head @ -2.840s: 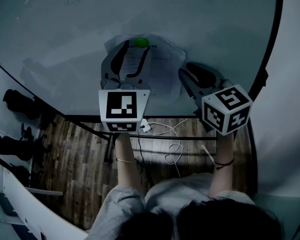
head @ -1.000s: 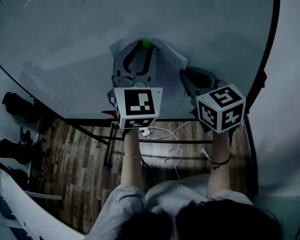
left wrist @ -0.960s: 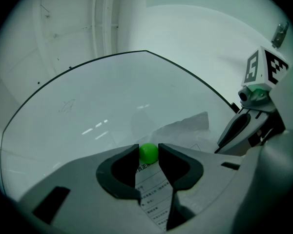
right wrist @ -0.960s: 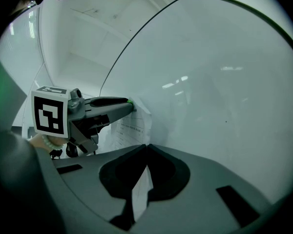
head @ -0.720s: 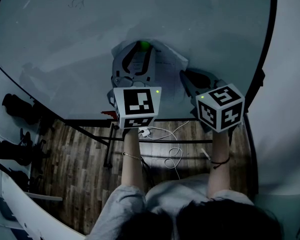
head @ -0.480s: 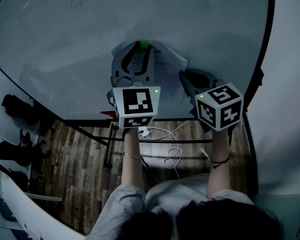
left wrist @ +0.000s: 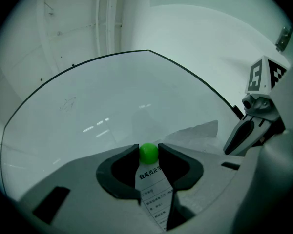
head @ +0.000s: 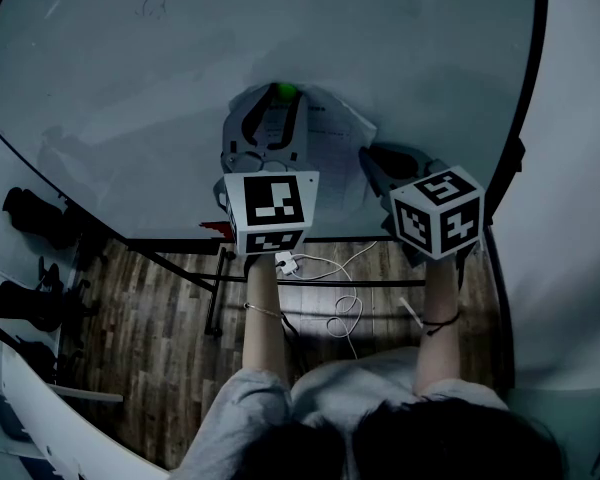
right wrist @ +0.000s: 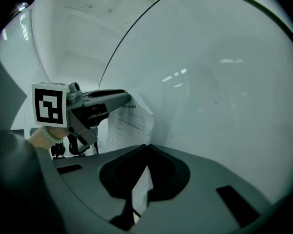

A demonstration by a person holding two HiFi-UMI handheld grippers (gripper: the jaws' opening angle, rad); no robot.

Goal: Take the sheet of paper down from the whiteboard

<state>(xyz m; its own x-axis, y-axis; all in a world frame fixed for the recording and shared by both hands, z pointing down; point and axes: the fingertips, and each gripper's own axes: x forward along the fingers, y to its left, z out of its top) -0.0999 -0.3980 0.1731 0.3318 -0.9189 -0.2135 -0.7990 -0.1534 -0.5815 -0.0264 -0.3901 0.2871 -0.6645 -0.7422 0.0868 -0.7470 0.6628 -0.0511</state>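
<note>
Since my left gripper [head: 283, 99] shifted over, its jaws now clasp the green magnet [left wrist: 148, 153] while my right gripper [right wrist: 145, 148] pinches the sheet of paper [right wrist: 129, 123] by its edge, so unpinning looks next.

On my feed the magnet [head: 284, 90] is bright green, the only strong colour. The sheet of paper [right wrist: 129, 123] is white with rows of dark print. The whiteboard [head: 400, 38] reads pale grey-white, with a thin black frame and a faint dark scribble near its top left. The left gripper [left wrist: 148, 150] and the right gripper [right wrist: 145, 147] are both mid-grey with black jaw pads, and each carries a white cube patterned with black squares. The floor [head: 160, 338] is brown wood planking, with a white cable [head: 346, 308] on it.
</note>
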